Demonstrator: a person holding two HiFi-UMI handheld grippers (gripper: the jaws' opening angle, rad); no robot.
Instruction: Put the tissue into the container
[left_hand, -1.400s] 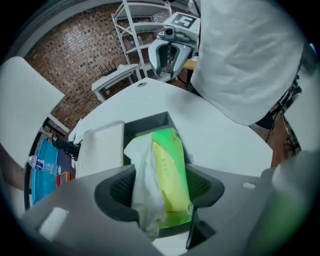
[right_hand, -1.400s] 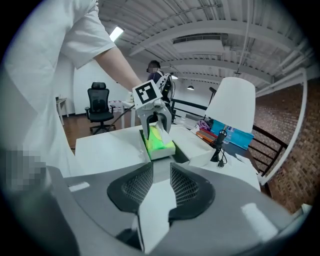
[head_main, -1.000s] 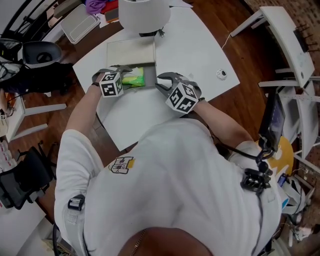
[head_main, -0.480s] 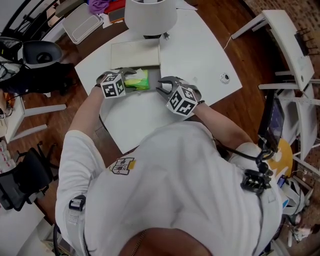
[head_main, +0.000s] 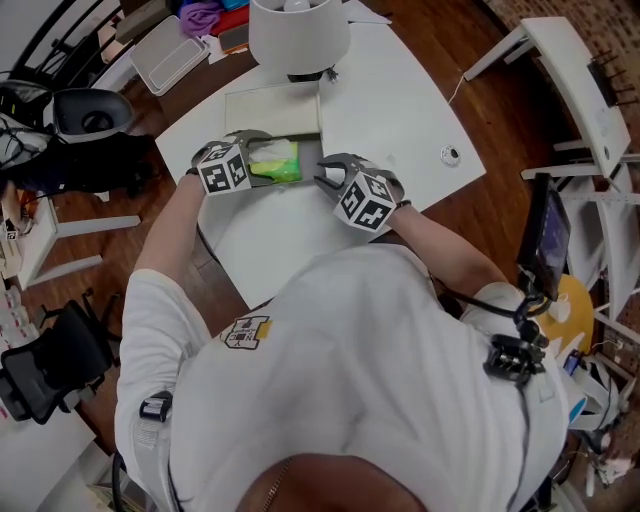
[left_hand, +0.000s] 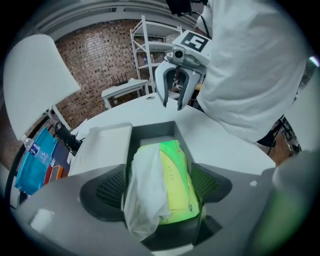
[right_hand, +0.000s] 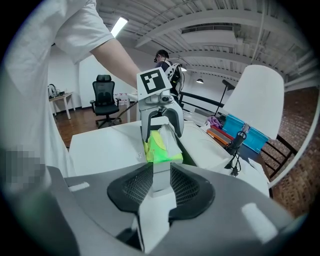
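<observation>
Left gripper jaws have just been opening, loose around the green-yellow plastic tissue pack, which sits in the grey rectangular container. Right gripper is clamped on the container's end wall.

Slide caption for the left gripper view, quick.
Left hand-held gripper, jaws just opening, green tissue pack between them inside the grey container.

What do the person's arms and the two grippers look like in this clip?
The left gripper and right gripper are grey plastic, with two curved jaws and dark grid-textured pads. Each carries a white cube with black square markers. The person wears a white short-sleeved T-shirt; the forearms are bare. The left jaws have just been opening, with the tissue pack between them.
</observation>
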